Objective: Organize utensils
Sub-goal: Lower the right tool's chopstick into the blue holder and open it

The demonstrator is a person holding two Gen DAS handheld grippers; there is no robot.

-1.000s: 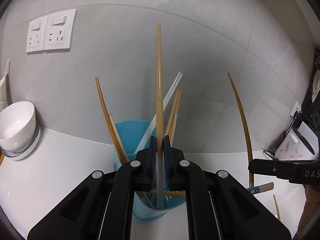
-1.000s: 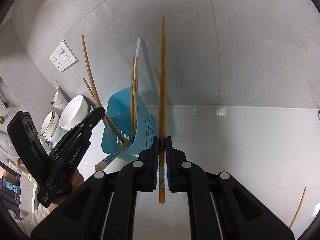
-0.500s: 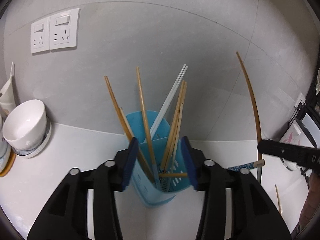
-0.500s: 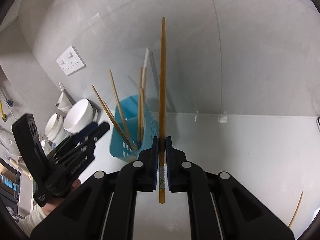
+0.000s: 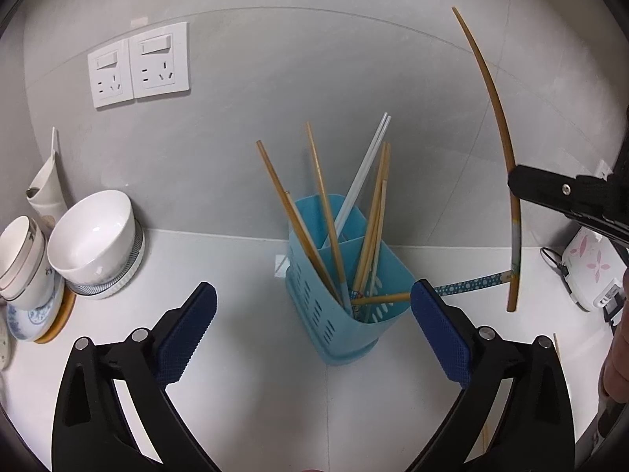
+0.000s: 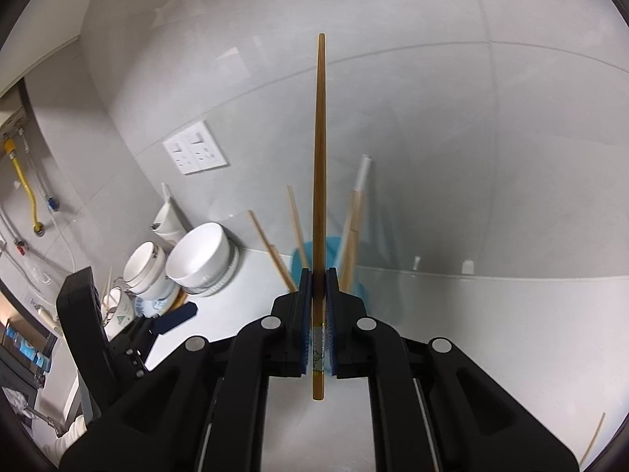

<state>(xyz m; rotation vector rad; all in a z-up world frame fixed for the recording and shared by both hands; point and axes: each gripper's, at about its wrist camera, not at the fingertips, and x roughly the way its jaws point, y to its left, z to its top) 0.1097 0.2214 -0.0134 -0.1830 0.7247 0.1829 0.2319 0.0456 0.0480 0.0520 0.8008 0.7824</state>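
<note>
My left gripper (image 5: pixel 314 316) stands with its jaws spread wide, having just been opening, and nothing is pinched between its blue pads (image 5: pixel 184 332). Framed in the gap ahead of them, though not touched by them, is a light blue utensil holder (image 5: pixel 346 275) with slotted walls and inner dividers, standing upright on the white countertop (image 5: pixel 220 267) near the grey tiled wall (image 5: pixel 255 137). A bundle of chopsticks (image 5: pixel 322 212) leans out of it at mixed angles: several bamboo ones and a white pair. One bamboo stick lies across the holder's near rim.

My right gripper (image 6: pixel 319 314) has its jaws pressed together on a single long bamboo chopstick (image 6: pixel 319 181), pinching it near its patterned lower end so that it points straight up in the right wrist view. Its short lower end hangs below the pads. From the left wrist view this same held stick appears at the right, lifted above the counter, clear of the holder.

Behind the held stick, partly hidden, sits the blue holder. To the left, white bowls (image 5: pixel 94 236) are stacked on plates beside the wall, below a double wall socket (image 5: pixel 139 65). Another chopstick with a blue dotted end (image 5: pixel 471 284) lies on the counter to the right of the holder.
</note>
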